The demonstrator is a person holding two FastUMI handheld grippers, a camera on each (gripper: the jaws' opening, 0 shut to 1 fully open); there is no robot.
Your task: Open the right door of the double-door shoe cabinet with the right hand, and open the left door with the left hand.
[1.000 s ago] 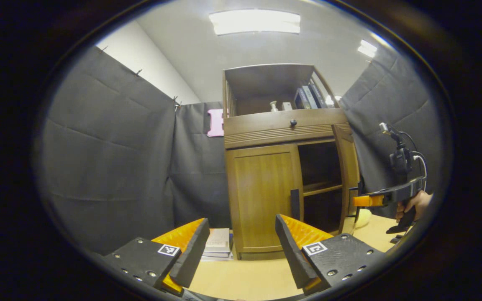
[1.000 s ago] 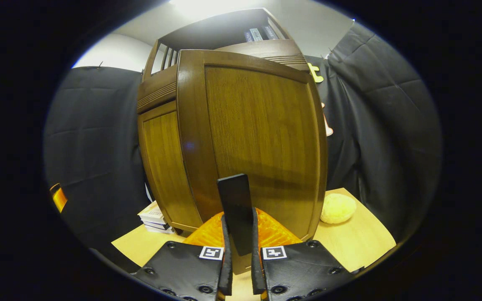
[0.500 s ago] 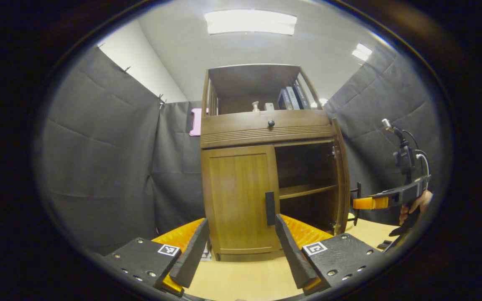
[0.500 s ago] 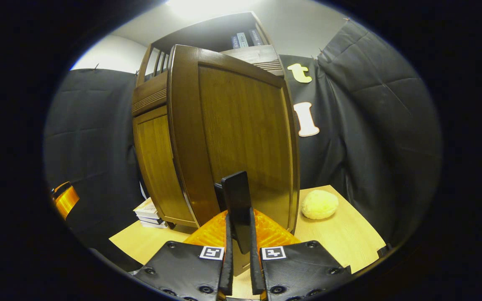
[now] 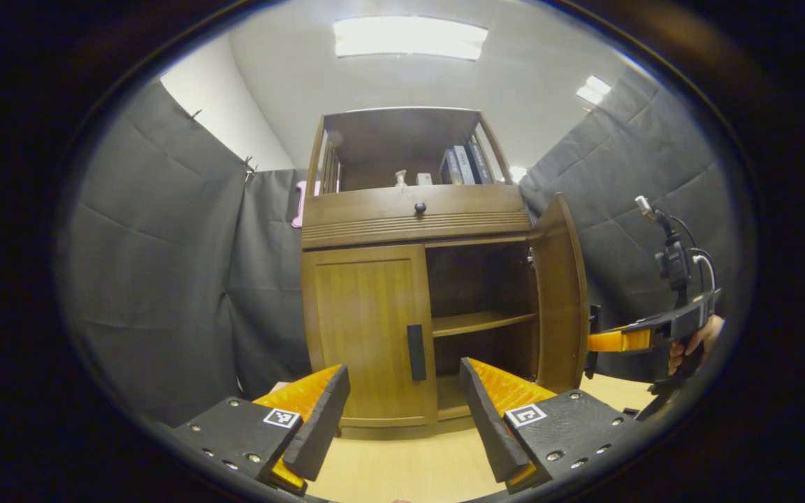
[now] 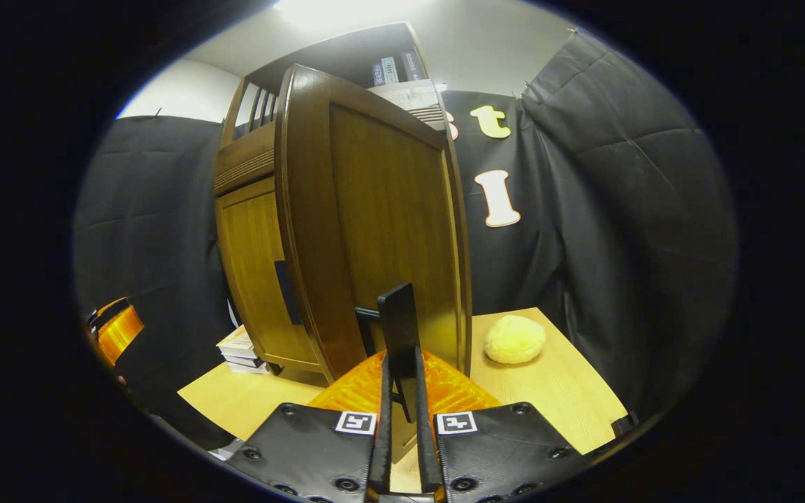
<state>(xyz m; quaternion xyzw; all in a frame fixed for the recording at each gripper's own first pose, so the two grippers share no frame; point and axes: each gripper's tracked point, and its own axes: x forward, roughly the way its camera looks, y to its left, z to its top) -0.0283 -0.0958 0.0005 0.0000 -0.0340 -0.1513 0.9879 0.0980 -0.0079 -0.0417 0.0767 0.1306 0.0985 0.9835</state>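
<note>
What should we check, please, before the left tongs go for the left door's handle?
1. Right door swung open, shelf visible: ok.
2. Right tongs clamped on the right door's black handle: ok.
3. Left door closed, not yet opened: not ok.
4. Left tongs open wide enough for the left handle: ok.
5. Left handle lies between the left tongs' fingers in the left gripper view, but farther off, not touched: not ok.
6. How firmly the left door is latched: cannot tell.

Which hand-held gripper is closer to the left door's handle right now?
Left. The left hand-held gripper sits open just in front of the left door's handle; the right hand-held gripper is off clamping the right door's handle.
</note>
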